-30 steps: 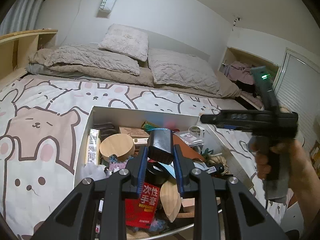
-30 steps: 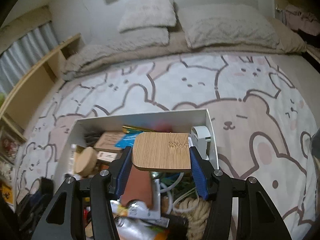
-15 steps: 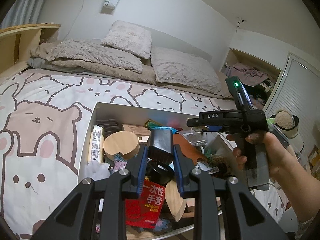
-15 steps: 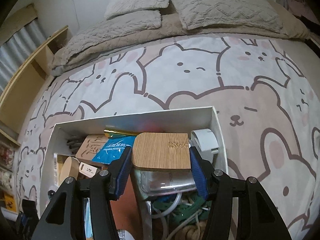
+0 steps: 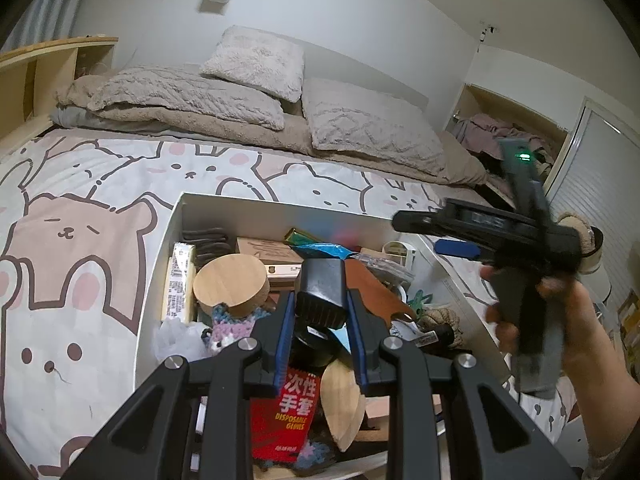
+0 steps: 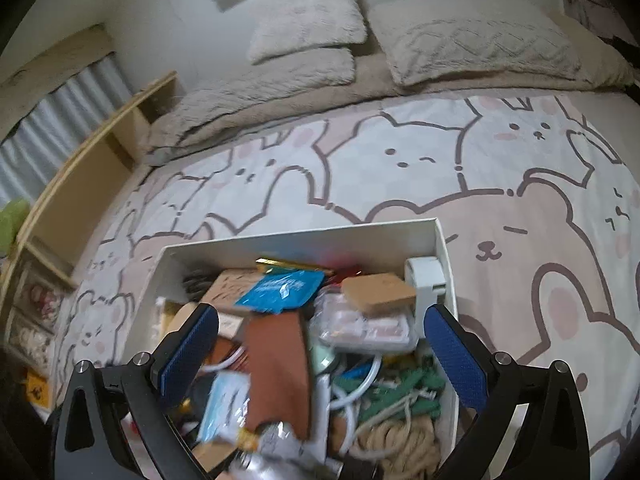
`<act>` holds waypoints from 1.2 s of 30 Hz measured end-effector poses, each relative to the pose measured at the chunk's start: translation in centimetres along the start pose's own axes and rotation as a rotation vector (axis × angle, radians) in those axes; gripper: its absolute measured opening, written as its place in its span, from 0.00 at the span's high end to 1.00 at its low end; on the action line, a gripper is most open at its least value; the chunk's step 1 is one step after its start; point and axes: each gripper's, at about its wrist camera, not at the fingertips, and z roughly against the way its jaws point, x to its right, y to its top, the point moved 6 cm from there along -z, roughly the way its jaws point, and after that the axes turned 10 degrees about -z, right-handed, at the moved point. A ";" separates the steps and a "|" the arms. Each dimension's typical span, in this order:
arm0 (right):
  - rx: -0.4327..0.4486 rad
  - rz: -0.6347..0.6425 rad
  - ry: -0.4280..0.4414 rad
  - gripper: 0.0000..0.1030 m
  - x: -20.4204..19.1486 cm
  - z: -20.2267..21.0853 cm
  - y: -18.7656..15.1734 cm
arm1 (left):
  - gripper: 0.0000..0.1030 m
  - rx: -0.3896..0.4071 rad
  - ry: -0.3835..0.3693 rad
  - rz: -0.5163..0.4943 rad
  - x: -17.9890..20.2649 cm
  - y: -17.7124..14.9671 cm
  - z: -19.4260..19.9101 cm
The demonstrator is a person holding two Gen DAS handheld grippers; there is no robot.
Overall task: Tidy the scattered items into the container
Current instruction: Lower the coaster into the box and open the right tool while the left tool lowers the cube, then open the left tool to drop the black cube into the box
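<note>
White container [image 6: 444, 248] lower centre, crammed full; bamboo-lidded box [image 6: 378, 292] lies on pile. Right gripper [image 6: 320, 344] spread wide, empty. Left gripper [image 5: 321, 312] clamps black bottle [image 5: 322, 292] above pile, likely last item; bedspread [image 6: 400, 168] shows none.

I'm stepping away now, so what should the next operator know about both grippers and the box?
Left gripper: shut on a black bottle, held over the white box.
Right gripper: open, holding nothing, above the box's right half.
Box sits on the bear-print bedspread, already crowded: a clear case with a wooden lid, blue packet, rope, red glove pack.
Done: the lidded case lies in the box.
Left: lower and let go of the bottle. No loose items show on the bedspread.
</note>
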 end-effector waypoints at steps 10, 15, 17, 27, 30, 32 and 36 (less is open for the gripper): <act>0.009 0.052 0.158 0.01 -1.2 5.0 -2.7 | 0.75 -0.061 -0.006 0.064 -1.1 3.3 -2.2; 0.003 0.083 0.189 0.01 -0.7 6.7 -4.6 | 0.75 -0.111 0.017 0.094 -2.3 4.4 -4.0; -0.002 0.101 0.194 0.00 -0.4 7.2 -5.5 | 0.75 -0.136 0.036 0.100 -2.8 4.6 -4.9; -0.045 0.188 0.200 0.01 1.1 7.9 -10.3 | 0.75 -0.275 0.072 0.147 -3.7 4.1 -9.2; -0.050 0.195 0.207 0.01 1.5 8.1 -11.3 | 0.75 -0.304 0.083 0.135 -3.0 4.0 -10.2; -0.049 0.190 0.213 0.01 1.8 8.2 -11.5 | 0.75 -0.315 0.087 0.130 -2.6 4.0 -10.8; -0.043 0.160 0.235 0.01 2.1 8.4 -11.5 | 0.75 -0.328 0.118 0.125 -2.4 4.0 -11.7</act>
